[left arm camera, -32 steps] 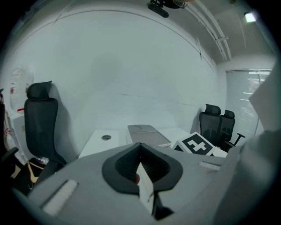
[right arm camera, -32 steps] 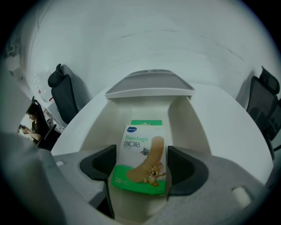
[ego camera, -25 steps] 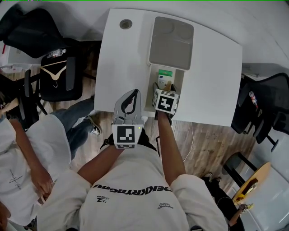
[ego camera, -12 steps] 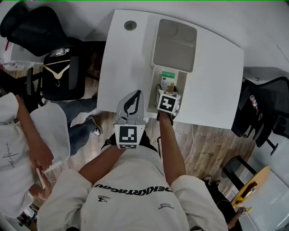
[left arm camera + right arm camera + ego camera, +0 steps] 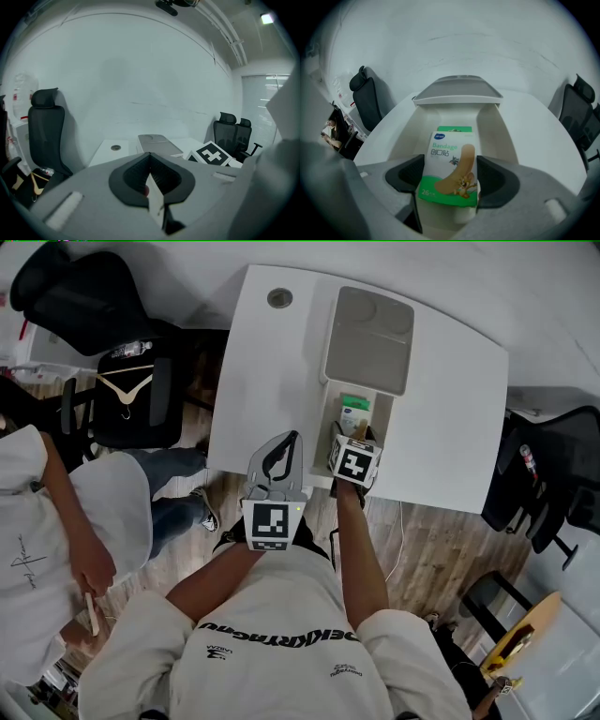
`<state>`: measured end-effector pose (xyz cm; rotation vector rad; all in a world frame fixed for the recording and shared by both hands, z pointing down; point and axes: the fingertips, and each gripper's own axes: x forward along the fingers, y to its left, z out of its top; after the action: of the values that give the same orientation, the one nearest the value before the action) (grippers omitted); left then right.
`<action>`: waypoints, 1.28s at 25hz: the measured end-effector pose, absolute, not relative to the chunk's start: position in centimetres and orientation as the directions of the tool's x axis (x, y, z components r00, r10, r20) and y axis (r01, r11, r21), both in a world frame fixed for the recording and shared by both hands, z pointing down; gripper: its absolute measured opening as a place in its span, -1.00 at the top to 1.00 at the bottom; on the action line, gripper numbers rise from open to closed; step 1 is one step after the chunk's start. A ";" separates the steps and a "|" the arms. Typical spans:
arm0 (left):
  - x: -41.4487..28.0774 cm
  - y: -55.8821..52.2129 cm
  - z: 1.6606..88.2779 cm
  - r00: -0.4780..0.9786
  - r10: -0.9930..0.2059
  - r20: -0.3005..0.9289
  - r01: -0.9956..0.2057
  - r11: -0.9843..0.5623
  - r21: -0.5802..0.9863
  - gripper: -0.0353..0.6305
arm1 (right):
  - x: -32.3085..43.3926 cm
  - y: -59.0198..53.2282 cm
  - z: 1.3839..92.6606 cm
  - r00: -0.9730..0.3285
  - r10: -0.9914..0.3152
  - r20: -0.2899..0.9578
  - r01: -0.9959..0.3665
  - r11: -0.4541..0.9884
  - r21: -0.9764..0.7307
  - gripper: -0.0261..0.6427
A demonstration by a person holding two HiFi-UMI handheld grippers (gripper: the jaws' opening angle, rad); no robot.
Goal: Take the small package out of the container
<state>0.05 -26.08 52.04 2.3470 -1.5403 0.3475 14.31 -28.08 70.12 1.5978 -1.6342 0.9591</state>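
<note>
Two steps make up the task; the first looks done and the second is not yet done. The right gripper (image 5: 452, 179) is clamped on the small package (image 5: 448, 166), a flat, glossy green-and-white carton of bandages held upright between the dark ribbed pads. The package sits at the near end of the container (image 5: 491, 125), apparently not yet clear of its walls, so lifting it out is what remains. The container is a smooth, cream plastic trough with rounded corners, and its grey lid (image 5: 459, 92) lies over the far half. A second green carton (image 5: 454, 128) lies behind the held one. The left gripper (image 5: 151, 178) has its jaws together on nothing and hangs near the edge of the matte white table (image 5: 450, 418).
</note>
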 end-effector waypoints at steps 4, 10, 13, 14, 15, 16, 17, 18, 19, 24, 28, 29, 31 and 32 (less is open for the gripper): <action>-0.1 -25.8 51.8 0.394 -0.846 0.361 -0.919 -0.374 0.125 0.87 | 14.1 -28.3 69.1 -0.047 -0.546 0.837 -0.997 -0.020 -0.070 -0.12; -0.3 -25.2 51.1 0.397 -0.849 0.348 -0.917 -0.380 0.120 0.87 | 14.2 -28.1 67.5 -0.047 -0.577 0.815 -0.997 -0.028 -0.077 -0.12; -0.4 -24.7 50.6 0.402 -0.851 0.339 -0.915 -0.386 0.117 0.87 | 14.2 -27.8 66.6 -0.050 -0.596 0.801 -0.996 -0.028 -0.084 -0.12; -0.4 -24.6 50.4 0.404 -0.851 0.335 -0.914 -0.388 0.115 0.87 | 14.2 -27.7 66.2 -0.051 -0.602 0.797 -0.996 -0.028 -0.085 -0.12; -0.3 -24.5 50.3 0.405 -0.852 0.332 -0.914 -0.390 0.113 0.87 | 14.2 -27.6 65.9 -0.051 -0.608 0.792 -0.996 -0.027 -0.085 -0.12; -0.3 -24.4 50.1 0.406 -0.853 0.329 -0.913 -0.392 0.110 0.88 | 14.2 -27.5 65.6 -0.052 -0.614 0.788 -0.996 -0.026 -0.086 -0.12; -0.3 -24.3 49.9 0.407 -0.853 0.325 -0.913 -0.395 0.107 0.87 | 14.3 -27.4 65.3 -0.052 -0.620 0.783 -0.996 -0.026 -0.086 -0.12; -0.2 -24.2 49.8 0.409 -0.854 0.322 -0.912 -0.397 0.105 0.87 | 14.3 -27.3 65.0 -0.051 -0.626 0.778 -0.996 -0.026 -0.087 -0.12; -0.2 -24.0 49.6 0.410 -0.855 0.318 -0.911 -0.399 0.103 0.88 | 14.3 -27.2 64.7 -0.051 -0.632 0.773 -0.996 -0.026 -0.088 -0.12; -0.2 -23.4 48.9 0.414 -0.858 0.305 -0.909 -0.405 0.094 0.87 | 14.3 -26.6 62.8 -0.055 -0.665 0.744 -0.995 -0.024 -0.095 -0.12; -0.1 -23.0 48.2 0.417 -0.862 0.288 -0.908 -0.410 0.089 0.88 | 14.2 -26.4 61.1 -0.061 -0.695 0.717 -0.994 -0.022 -0.106 -0.12; 0.0 -22.9 48.0 0.419 -0.863 0.284 -0.907 -0.412 0.087 0.88 | 14.2 -26.3 60.7 -0.062 -0.701 0.710 -0.994 -0.021 -0.107 -0.12; 0.1 -22.7 47.7 0.422 -0.863 0.278 -0.906 -0.416 0.083 0.87 | 14.2 -26.1 60.0 -0.063 -0.713 0.698 -0.994 -0.018 -0.109 -0.12; 0.2 -22.5 47.5 0.423 -0.864 0.274 -0.905 -0.417 0.081 0.87 | 14.2 -26.0 59.6 -0.064 -0.718 0.693 -0.994 -0.017 -0.110 -0.12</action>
<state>0.17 -22.51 47.50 2.4602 -1.5551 0.2807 14.17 -26.02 59.63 1.7777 -1.8274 0.8374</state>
